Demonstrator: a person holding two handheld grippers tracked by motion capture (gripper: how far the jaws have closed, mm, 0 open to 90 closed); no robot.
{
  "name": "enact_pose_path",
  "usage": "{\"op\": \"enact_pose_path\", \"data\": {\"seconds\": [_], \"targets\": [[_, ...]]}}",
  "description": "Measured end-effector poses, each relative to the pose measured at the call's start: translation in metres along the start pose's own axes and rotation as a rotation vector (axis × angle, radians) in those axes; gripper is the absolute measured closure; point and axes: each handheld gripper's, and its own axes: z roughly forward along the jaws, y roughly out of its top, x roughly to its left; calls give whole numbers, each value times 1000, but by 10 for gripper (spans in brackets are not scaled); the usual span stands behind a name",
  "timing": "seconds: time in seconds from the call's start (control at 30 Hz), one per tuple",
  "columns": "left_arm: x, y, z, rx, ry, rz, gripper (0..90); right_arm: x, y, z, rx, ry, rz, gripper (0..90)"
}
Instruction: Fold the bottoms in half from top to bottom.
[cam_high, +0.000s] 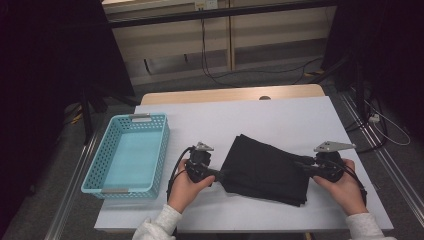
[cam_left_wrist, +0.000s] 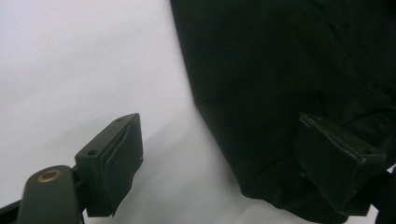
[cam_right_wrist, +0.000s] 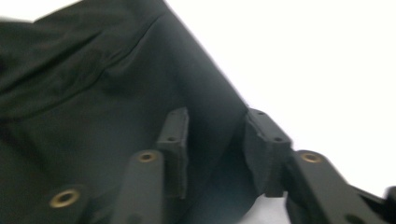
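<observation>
**One folded black cloth between your two grippers**

There is one black cloth (cam_high: 265, 170), folded into a flat, roughly square stack, lying on the white table (cam_high: 280, 120) a little right of centre and near your edge. Its folded layers show as stacked edges along the side closest to you.

You hold two grippers, one in each hand. Your left gripper (cam_high: 220, 175) meets the cloth at its left corner; your right gripper (cam_high: 304, 164) meets it at the right corner. One pale blue basket (cam_high: 107, 165) with perforated walls sits well apart from the cloth, at the left side of the table.

The high view gives you the whole layout: the cloth, the basket, both of your hands and white sleeves, and the floor with cables beyond the table. It does not make the gaps between the jaws clear. The gripper views supply that.

In the left gripper view, your left gripper (cam_left_wrist: 243, 165) stands wide open. One jaw hovers over bare white table; the other sits against the cloth's (cam_left_wrist: 289, 84) rounded corner, with the cloth's edge running between them. The pads do not press on the fabric.

In the right gripper view, slightly blurred, your right gripper (cam_right_wrist: 217, 149) is partly open. The cloth's (cam_right_wrist: 93, 102) edge lies in the gap, one jaw over the fabric and the other at its border with the table. The pads stand apart from each other and do not pinch the cloth.
</observation>
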Motion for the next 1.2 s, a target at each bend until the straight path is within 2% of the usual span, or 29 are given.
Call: {"op": "enact_pose_path", "data": {"seconds": [0.17, 0.23, 0.3, 0.5, 0.63, 0.8, 0.87, 0.93, 1.03, 1.07, 1.2], "targets": [[-5, -4, 5, 18, -2, 16, 196, -1, 1, -1, -32, -7, 11, 480], [-6, -5, 5, 6, 4, 13, 235, -1, 1, 0, -36, -21, 28, 419], [-6, -5, 5, 8, -2, 8, 294, -2, 0, 0, -45, -26, 39, 392], [-9, -7, 6, 26, -27, 1, 340, -3, 1, -1, -63, -38, 52, 295], [-13, -9, 8, 37, -36, 12, 369, 1, 2, -1, -64, -50, 38, 266], [-16, -10, 9, 37, -25, 15, 394, 3, 2, -1, -68, -54, 35, 244], [-18, -11, 9, 41, -15, 20, 432, 3, 2, -1, -67, -56, 34, 245], [-21, -11, 9, 40, -11, 6, 534, 4, 2, -1, -66, -55, 33, 244], [-26, -12, 9, 48, 4, -4, 601, 5, 2, -1, -67, -56, 24, 244], [-26, -11, 9, 58, -9, -8, 628, 6, 2, -1, -68, -54, 26, 244], [-27, -11, 8, 74, -17, -30, 697, 5, 3, -2, -78, -68, 23, 235]]}}
